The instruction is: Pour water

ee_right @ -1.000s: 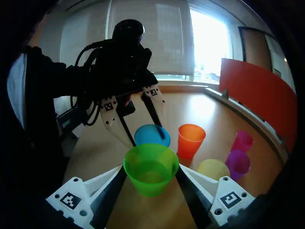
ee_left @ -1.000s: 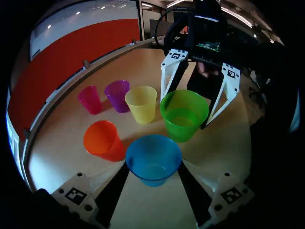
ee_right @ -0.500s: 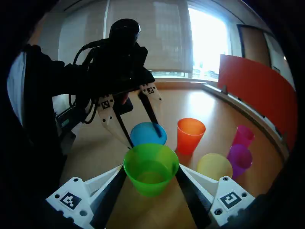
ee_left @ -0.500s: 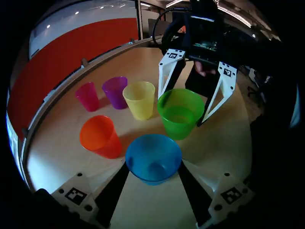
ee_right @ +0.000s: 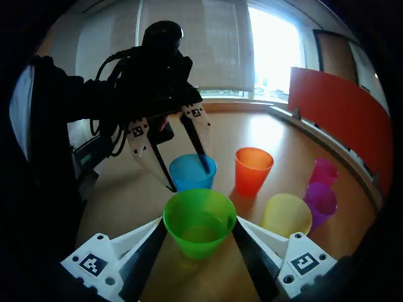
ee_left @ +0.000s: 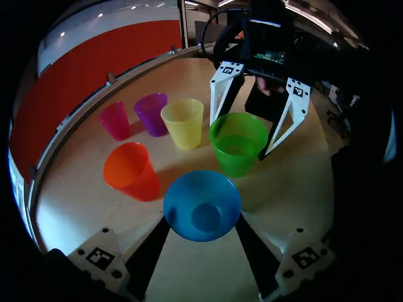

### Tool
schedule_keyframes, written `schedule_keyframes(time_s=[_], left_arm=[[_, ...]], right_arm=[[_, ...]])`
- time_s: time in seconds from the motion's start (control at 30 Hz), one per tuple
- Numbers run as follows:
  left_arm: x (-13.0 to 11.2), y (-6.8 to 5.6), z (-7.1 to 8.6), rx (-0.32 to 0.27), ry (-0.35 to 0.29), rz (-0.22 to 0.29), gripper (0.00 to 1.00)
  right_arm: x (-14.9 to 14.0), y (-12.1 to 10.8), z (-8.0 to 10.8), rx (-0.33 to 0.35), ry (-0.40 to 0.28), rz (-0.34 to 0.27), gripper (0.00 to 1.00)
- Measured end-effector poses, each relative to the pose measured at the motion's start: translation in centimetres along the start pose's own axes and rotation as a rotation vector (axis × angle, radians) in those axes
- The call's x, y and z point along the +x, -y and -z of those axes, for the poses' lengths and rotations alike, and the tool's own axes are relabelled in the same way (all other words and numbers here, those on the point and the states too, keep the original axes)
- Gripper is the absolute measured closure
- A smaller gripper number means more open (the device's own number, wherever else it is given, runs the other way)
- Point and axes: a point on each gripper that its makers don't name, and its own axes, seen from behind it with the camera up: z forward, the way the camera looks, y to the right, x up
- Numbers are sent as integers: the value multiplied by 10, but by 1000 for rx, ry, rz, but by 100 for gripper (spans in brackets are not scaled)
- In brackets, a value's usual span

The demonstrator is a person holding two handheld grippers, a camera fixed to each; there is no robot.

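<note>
left gripper (ee_left: pixel 202 216) pinching blue cup (ee_left: pixel 201 201), likely receiver | right gripper (ee_right: pixel 200 220) pinching green cup (ee_right: pixel 199 231), water inside, likely pour source

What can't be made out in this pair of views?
Water in blue cup: left gripper view, tinted plastic gives no clear surface.
Contact of fingers on green cup: right gripper view, rim covers it.
Pink cup contents: right gripper view, side-on, small.
</note>
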Motion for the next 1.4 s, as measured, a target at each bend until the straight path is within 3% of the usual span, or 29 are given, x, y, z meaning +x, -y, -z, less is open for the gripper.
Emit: schedule_keyframes(time_s=[0.6,0.9,1.4], left_arm=[[-19,-11,-3,-8,61,-36,15],[-23,-9,2,15,69,-39,15],[-36,1,21,73,82,14,15]], right_arm=[[-13,-1,-2,-2,17,-15,9],[-15,1,0,-7,23,-21,5],[-35,-2,16,-55,63,-33,3]])
